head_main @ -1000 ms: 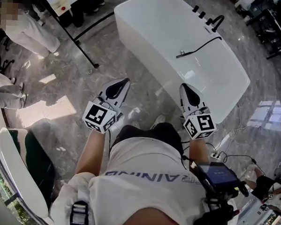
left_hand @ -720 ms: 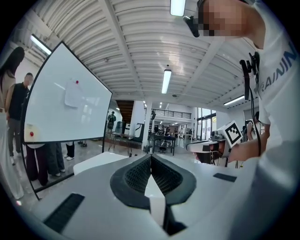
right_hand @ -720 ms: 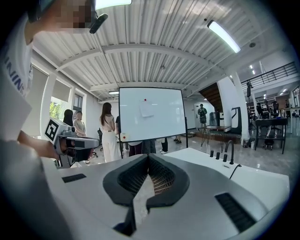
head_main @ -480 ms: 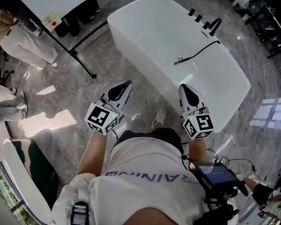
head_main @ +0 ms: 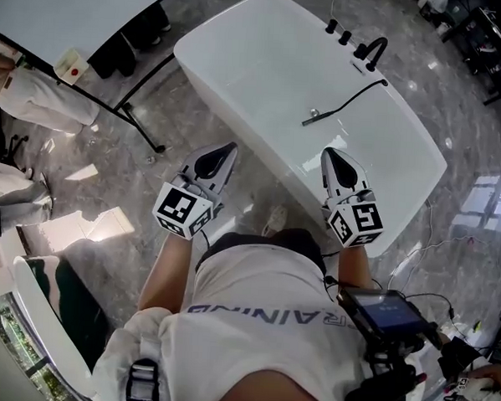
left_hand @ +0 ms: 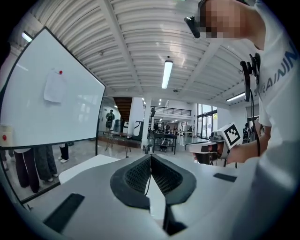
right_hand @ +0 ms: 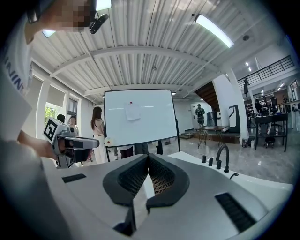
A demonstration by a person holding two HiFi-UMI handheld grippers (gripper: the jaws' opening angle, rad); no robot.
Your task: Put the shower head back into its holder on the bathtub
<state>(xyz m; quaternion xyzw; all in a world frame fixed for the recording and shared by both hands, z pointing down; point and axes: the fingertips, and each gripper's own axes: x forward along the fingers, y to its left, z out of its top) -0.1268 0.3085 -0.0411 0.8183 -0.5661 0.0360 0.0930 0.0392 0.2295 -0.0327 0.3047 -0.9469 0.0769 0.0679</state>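
Left claw (head_main: pixel 225 150): closed on nothing, held level just short of the bathtub (head_main: pixel 241 69).
Right claw (head_main: pixel 331 154): closed and empty, likely carried ahead for the approach.
Shower head (head_main: pixel 314 117): lay in the bathtub, out of its holder, hose (head_main: pixel 357 92) trailing toward the faucet (head_main: pixel 374 49).

Premises are presenting as an open test hall, not a home: a freestanding bathtub (head_main: pixel 257 70) is standing on polished stone floor (head_main: pixel 110 171) beside a wheeled whiteboard (right_hand: pixel 139 117), and strip lights (left_hand: pixel 166 74) are running under a ribbed ceiling (right_hand: pixel 140 56).

Glossy white bathtub (head_main: pixel 265 75) on polished stone floor (head_main: pixel 192 125).
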